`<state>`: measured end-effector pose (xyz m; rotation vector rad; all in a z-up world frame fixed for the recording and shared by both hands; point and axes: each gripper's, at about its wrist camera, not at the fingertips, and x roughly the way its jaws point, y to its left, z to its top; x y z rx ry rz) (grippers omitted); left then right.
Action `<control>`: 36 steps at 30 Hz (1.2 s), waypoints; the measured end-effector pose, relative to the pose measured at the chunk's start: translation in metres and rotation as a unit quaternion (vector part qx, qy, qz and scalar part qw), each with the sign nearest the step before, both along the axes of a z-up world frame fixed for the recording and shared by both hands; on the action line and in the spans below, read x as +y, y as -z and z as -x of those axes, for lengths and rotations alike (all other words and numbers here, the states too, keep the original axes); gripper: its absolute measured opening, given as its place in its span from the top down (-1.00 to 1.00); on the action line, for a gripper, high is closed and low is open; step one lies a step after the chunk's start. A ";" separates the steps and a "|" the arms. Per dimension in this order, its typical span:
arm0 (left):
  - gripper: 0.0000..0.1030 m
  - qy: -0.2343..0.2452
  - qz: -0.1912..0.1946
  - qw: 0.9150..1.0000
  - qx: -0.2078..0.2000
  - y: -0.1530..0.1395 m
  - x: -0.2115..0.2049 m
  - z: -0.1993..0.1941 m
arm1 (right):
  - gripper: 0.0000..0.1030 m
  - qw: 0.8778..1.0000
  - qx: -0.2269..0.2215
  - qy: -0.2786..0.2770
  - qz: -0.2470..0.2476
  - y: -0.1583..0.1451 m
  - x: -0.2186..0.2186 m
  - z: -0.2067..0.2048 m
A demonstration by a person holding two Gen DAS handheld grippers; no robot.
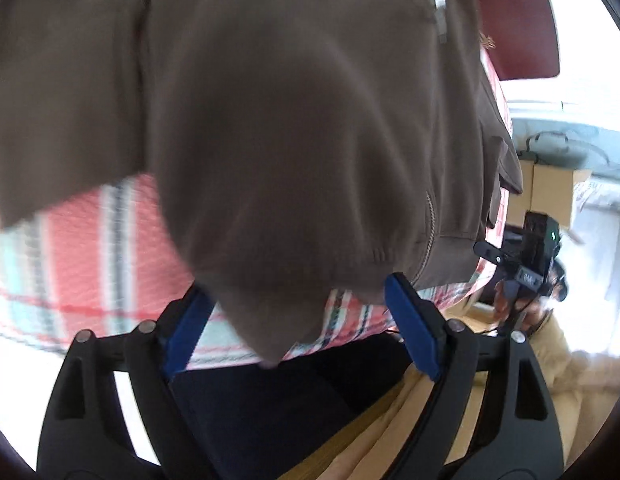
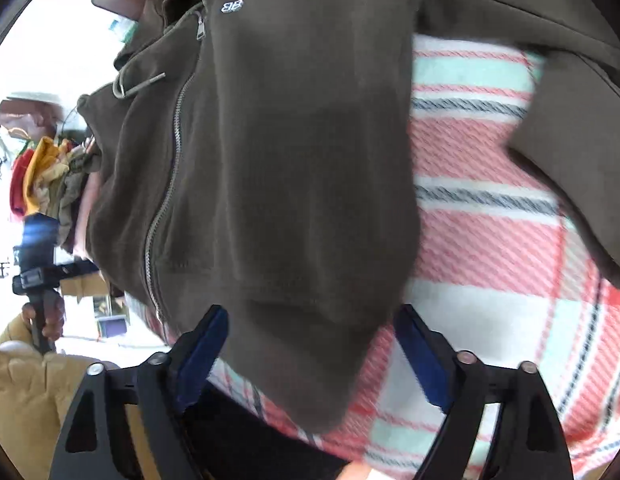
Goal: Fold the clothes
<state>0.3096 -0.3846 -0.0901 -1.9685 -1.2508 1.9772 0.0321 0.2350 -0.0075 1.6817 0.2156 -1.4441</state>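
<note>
- Lying on a plaid blanket (image 2: 489, 248), a brown hoodie (image 2: 294, 168) fills most of both views; the blanket has pink, mint and white squares with dark stripes.
- The left gripper (image 1: 298, 320) has its jaws spread wide. A hem corner of the hoodie (image 1: 278, 184) hangs down between the blue pads (image 1: 409, 332), but the pads do not press on it.
- The right gripper (image 2: 310, 344) also stands spread. Another hem corner droops between its two blue pads (image 2: 419, 356), and there is a clear gap on the right side of the cloth.
- In the right wrist view the zipper (image 2: 166, 200) runs up the front of the hoodie to a metal pull, with a small white logo (image 2: 232, 6) beside it and a drawstring (image 2: 138, 82) lying loose near the collar.
- In the left wrist view a sleeve (image 1: 66, 88) lies spread to the left over the blanket.
- Each camera sees the other gripper at the edge: the right one (image 1: 525, 256) in the left wrist view, the left one (image 2: 36, 276) in the right wrist view, each held by a hand.
- A tan sleeve (image 1: 569, 368) of the person shows low in the left wrist view.
- A pile of clothes (image 2: 46, 176), yellow, red and olive, sits behind the hoodie at the left edge of the right wrist view.
- Cardboard boxes (image 1: 549, 192) stand in the background on the right of the left wrist view.
</note>
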 end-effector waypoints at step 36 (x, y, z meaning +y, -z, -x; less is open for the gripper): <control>-0.60 -0.015 0.123 0.976 0.179 -0.167 -0.091 0.061 | -0.40 0.990 0.100 -0.092 0.022 -0.103 -0.062 0.087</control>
